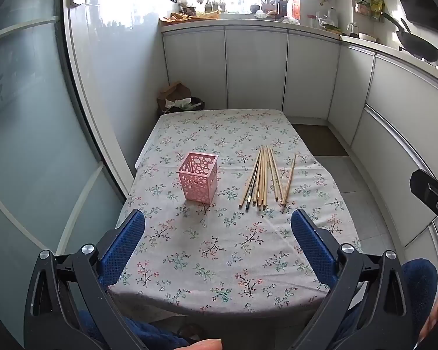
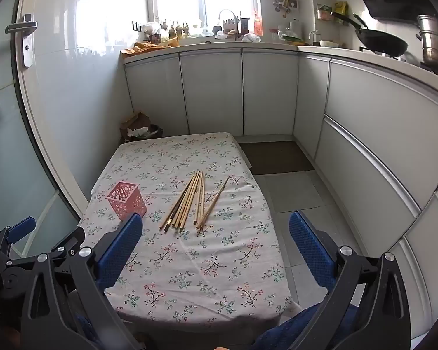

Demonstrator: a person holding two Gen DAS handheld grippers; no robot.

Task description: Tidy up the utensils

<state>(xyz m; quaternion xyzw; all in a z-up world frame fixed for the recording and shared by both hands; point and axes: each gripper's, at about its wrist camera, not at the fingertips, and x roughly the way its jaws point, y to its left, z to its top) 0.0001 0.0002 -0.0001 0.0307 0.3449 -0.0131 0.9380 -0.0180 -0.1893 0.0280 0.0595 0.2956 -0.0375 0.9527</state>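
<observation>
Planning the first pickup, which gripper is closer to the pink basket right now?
Left, likely. The pink basket sits just ahead of the left gripper, slightly to its left. From the right gripper, it stands off beyond the left finger, with the chopsticks straight ahead instead.

The left tool (image 1: 218, 227) tilts downward with its blue-padded fingers (image 1: 125, 239) spread wide, nothing between them. The right tool (image 2: 215, 230) also angles down, fingers (image 2: 311, 243) fully apart and empty. Both are held side by side at the near end, each visible at the edge of the other's view.
</observation>
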